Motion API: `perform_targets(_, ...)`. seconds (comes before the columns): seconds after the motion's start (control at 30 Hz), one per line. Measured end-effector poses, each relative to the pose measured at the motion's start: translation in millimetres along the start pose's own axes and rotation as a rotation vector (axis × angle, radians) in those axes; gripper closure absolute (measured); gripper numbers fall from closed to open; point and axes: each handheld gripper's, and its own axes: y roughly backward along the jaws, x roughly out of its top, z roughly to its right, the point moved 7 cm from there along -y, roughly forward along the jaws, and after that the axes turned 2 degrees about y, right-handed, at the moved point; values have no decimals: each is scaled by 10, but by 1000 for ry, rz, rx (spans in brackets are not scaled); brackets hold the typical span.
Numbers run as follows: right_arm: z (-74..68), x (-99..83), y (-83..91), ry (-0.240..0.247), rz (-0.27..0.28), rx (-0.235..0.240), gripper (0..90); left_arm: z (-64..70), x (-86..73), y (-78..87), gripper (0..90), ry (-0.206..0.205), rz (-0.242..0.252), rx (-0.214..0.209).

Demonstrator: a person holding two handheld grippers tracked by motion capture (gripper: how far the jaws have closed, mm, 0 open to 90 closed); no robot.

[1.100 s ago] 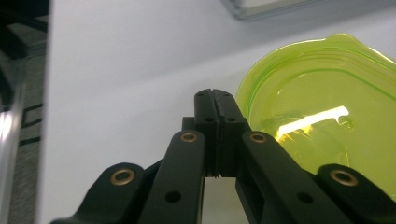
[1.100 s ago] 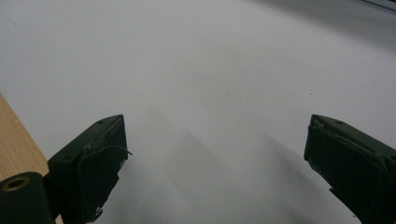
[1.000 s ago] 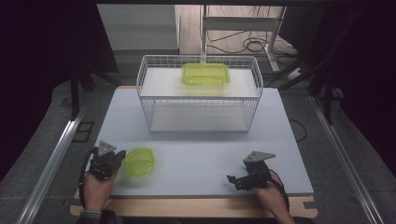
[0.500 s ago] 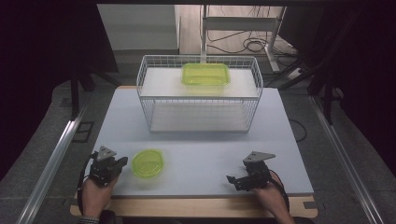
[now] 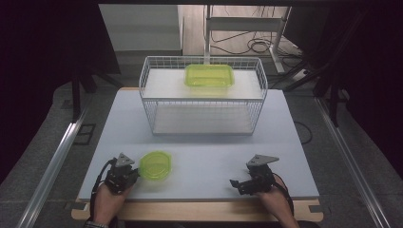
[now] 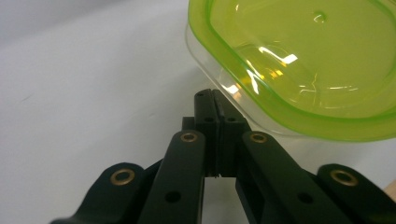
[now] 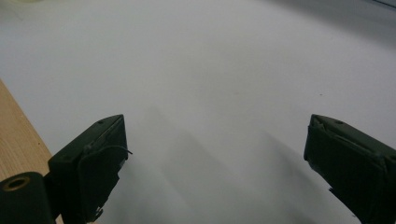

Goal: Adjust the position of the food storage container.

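Small green tub down on the worktop, near the front left. Left gripper pinched tight on the tub's clear rim, as seen in the left gripper view. Right gripper wide apart, holding nothing. Probably early on: big tub already on the rack, small one left to carry there.

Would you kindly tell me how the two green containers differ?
The round container sits on the table beside the left gripper, whose shut jaws pinch its rim; the rectangular container rests untouched on top of the wire rack. It also looks larger. Both are translucent yellow-green plastic.
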Motion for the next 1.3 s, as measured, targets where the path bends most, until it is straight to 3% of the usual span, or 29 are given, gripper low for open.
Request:
perform_targets(0.47, -14, 1, -15, 4, -2, 3, 61, 235, 172, -170, 896, -26, 12, -70)
perform_targets(1.3, -3, -8, -20, -5, -4, 6, 61, 949, 351, -387, 896, -119, 13, -200)
